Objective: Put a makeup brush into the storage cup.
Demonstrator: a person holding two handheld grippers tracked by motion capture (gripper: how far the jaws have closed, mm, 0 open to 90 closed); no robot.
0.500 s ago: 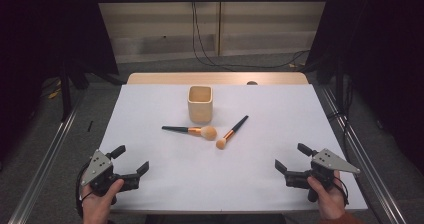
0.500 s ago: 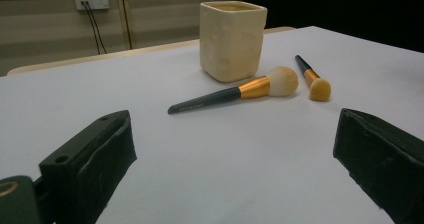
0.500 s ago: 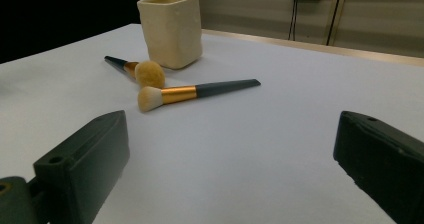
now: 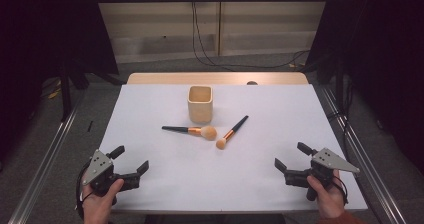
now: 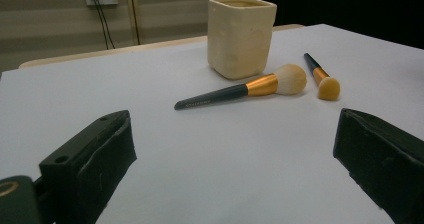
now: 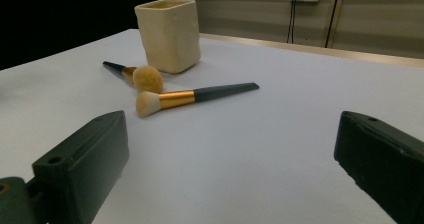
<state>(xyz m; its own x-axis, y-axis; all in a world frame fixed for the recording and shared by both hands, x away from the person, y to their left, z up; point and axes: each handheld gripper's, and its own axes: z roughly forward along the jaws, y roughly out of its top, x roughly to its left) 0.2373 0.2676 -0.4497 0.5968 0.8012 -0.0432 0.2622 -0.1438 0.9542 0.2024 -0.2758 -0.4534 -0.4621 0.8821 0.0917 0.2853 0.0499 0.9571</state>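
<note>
Currently I'm looking at two makeup brushes lying flat mid-table on the white sheet [image 4: 165,184], just in front of the cream cup [image 4: 200,104].

1. Left brush [image 4: 190,130]: handle pointing to the table's left, round fluffy head toward centre. Right brush [image 4: 232,132]: lying at a diagonal, head toward me, dark handle running away to the right. The heads are sitting close together; whether they're touching, I can't tell.

2. Handling, my judgement: both are looking light and stiff along the handle, w/ soft bristles that will be squashing if pinched. The smooth, thin handle may be slipping or rolling, so I'm planning a grip at the copper ferrule or just behind it, jaws across the handle, not on the bristles.

3. Cup: standing upright, open top, prob. light enough to be tipping if a brush is knocking its rim.

4. Left gripper [image 4: 130,165]: hovering near the front-left corner, jaws spread wide, nothing between them. Right gripper [image 4: 288,157]: hovering near the front-right corner, jaws likewise wide apart and empty. Both are sitting well apart from the brushes, approx. aimed at them.
</note>
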